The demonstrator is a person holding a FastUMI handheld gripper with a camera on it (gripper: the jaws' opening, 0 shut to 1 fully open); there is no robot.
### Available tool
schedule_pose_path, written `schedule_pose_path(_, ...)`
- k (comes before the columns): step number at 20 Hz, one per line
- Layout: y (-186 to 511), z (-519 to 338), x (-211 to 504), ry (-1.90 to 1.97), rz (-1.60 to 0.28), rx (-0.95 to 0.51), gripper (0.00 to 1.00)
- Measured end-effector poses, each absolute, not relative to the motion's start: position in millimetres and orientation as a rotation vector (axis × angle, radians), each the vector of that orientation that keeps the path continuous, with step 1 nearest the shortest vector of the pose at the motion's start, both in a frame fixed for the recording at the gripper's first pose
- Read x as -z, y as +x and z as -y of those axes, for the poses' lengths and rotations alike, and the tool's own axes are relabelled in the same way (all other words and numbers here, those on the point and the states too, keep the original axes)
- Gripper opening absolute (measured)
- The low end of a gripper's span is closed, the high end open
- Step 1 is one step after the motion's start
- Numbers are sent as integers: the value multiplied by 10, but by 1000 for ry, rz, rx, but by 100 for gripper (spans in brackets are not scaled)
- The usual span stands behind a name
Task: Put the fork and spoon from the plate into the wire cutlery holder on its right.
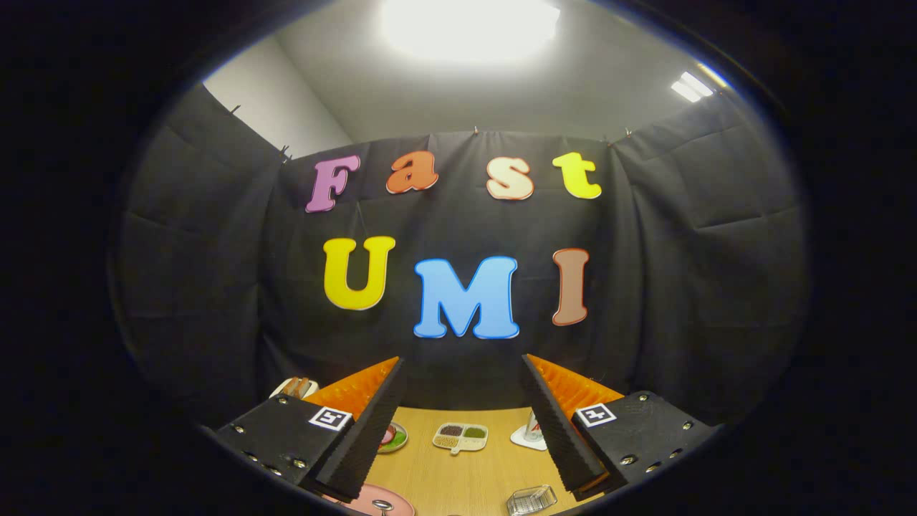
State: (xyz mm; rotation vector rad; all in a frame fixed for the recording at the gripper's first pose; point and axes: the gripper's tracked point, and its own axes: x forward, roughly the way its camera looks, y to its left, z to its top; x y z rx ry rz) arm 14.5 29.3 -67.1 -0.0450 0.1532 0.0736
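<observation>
Gripper [464,373] fingers spread wide, nothing between them, held up off the table and aimed mostly at the back wall. Wide open gap between the two fingers, bare wooden table [466,480] showing through it.

Nearest, just below the left finger: pink plate [376,500], only its far rim in sight, with a spoon [382,506] bowl resting on it. Fork can't be made out. Right of the plate, just below the right finger's base, the wire cutlery holder [531,499], partly cut off at its near side. Plate and holder are apart, with a clear strip of tabletop between them.

Farther ahead, between the fingers: a divided tray [460,436] with dark, green and pale fillings, sitting alone mid-table with free wood all around. Left of it, a small round dish [391,437] half hidden behind the left finger's inner edge. Right of the tray, a white coaster with a clear glass [530,431] tucked against the right finger's inner edge.

Beyond the left finger's outer side, a white dish with brownish items [294,388] near the table's far left corner.

Table's far edge meets the black cloth wall [466,215]. Above it, ceiling with a bright lamp [469,29].
</observation>
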Motion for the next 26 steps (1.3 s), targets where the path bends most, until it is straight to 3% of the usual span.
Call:
schedule_pose_path(7,-31,-825,1833,-94,-399,-195,98)
schedule_pose_path(10,-124,-984,2250,-106,-489,-234,87)
schedule_pose_path(12,-198,-1082,2526,-115,-550,-251,87)
schedule_pose_path(14,-275,-1161,2810,-112,-616,-276,77)
schedule_pose_path(24,-774,-1402,4142,-116,-967,-357,77)
schedule_pose_path(26,-861,-1437,4389,-111,-1025,-369,61)
